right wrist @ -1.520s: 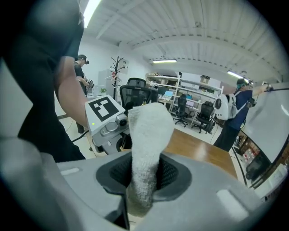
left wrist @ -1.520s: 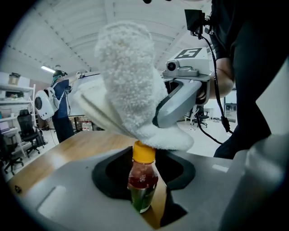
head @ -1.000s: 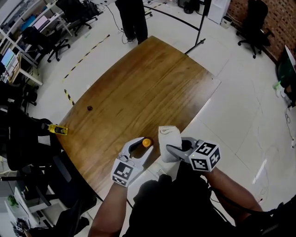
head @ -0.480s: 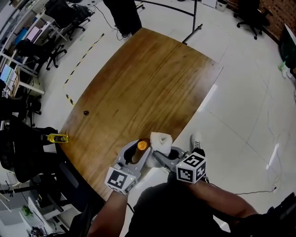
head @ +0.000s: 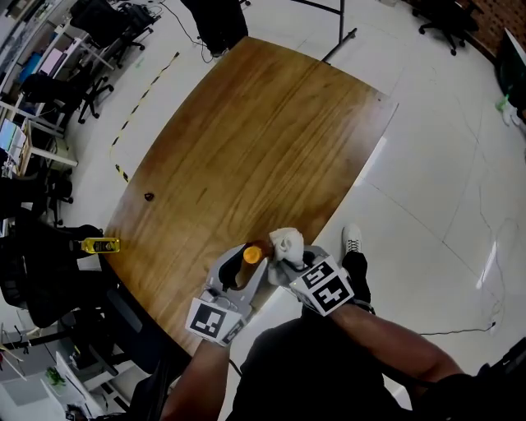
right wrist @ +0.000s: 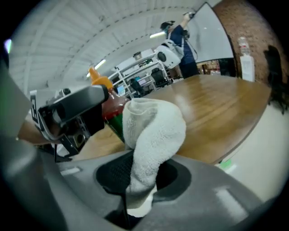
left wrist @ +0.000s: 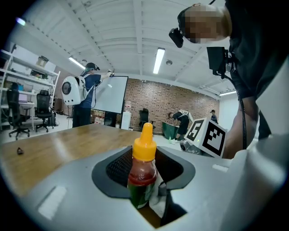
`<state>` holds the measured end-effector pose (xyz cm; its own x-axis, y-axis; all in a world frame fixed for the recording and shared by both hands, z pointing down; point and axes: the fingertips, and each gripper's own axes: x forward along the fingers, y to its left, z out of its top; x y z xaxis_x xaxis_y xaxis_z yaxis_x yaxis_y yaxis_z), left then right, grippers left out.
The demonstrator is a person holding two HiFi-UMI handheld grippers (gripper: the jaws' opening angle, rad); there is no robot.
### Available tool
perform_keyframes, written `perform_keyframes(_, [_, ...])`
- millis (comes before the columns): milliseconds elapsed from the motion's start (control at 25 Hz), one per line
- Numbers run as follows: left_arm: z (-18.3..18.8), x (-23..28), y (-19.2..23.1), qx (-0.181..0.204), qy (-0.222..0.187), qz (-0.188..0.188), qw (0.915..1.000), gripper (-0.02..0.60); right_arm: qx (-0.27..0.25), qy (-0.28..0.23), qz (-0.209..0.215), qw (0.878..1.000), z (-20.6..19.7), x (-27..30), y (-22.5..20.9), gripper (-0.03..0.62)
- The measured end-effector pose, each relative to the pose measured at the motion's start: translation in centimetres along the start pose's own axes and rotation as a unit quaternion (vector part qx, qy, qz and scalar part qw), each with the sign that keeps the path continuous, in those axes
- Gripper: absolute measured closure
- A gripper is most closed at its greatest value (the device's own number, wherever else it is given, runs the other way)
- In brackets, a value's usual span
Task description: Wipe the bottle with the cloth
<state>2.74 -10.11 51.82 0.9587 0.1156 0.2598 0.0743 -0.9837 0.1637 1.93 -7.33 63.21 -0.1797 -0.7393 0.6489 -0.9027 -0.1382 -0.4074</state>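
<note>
A small sauce bottle with red contents, a green label and an orange nozzle cap stands upright between the jaws of my left gripper, which is shut on it above the table's near edge. My right gripper is shut on a bunched white cloth, also visible in the head view as the cloth. The cloth presses against the bottle's right side. In the left gripper view a bit of white cloth shows beside the bottle's base.
The wooden table stretches away from me, with a small dark object near its left edge. A yellow tool lies on dark equipment to the left. Office chairs and a standing person are beyond the table. White floor lies to the right.
The right gripper has brought the cloth leftward from beside the bottle until it touches the bottle. The left gripper has kept its hold on the bottle near the table's edge.
</note>
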Motion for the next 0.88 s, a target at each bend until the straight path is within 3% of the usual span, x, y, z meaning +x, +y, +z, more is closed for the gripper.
perform_keyframes(120, [-0.1, -0.1, -0.1, 0.007, -0.002, -0.003, 1.0, 0.414, -0.049, 0.045, -0.004, 0.998, 0.0, 0.0, 0.1, 0.514])
perform_keyframes(200, [-0.2, -0.1, -0.1, 0.015, -0.003, -0.008, 0.9999, 0.416, -0.037, 0.048, 0.025, 0.998, 0.0, -0.6, -0.3, 0.514])
perform_keyframes(320, [-0.1, 0.1, -0.7, 0.018, -0.006, -0.018, 0.9997, 0.416, 0.02, 0.004, 0.118, 0.993, 1.3, -3.2, -1.3, 0.514])
perform_keyframes(440, [-0.1, -0.1, -1.2, 0.016, -0.014, -0.03, 0.9993, 0.416, 0.09, -0.063, 0.23, 0.967, 5.0, -6.2, -2.2, 0.514])
perform_keyframes(520, [-0.2, -0.3, -1.3, 0.016, -0.018, -0.033, 0.9992, 0.414, 0.102, -0.085, 0.273, 0.953, 7.8, -7.0, -2.4, 0.514])
perform_keyframes(760, [-0.1, -0.1, -1.9, 0.018, -0.024, -0.03, 0.9991, 0.416, 0.016, -0.003, 0.329, 0.944, 8.6, -3.9, 0.7, 0.514])
perform_keyframes(880, [-0.2, 0.0, -2.0, 0.017, -0.031, -0.028, 0.999, 0.416, 0.019, 0.015, 0.33, 0.944, 8.5, -2.7, 0.4, 0.514])
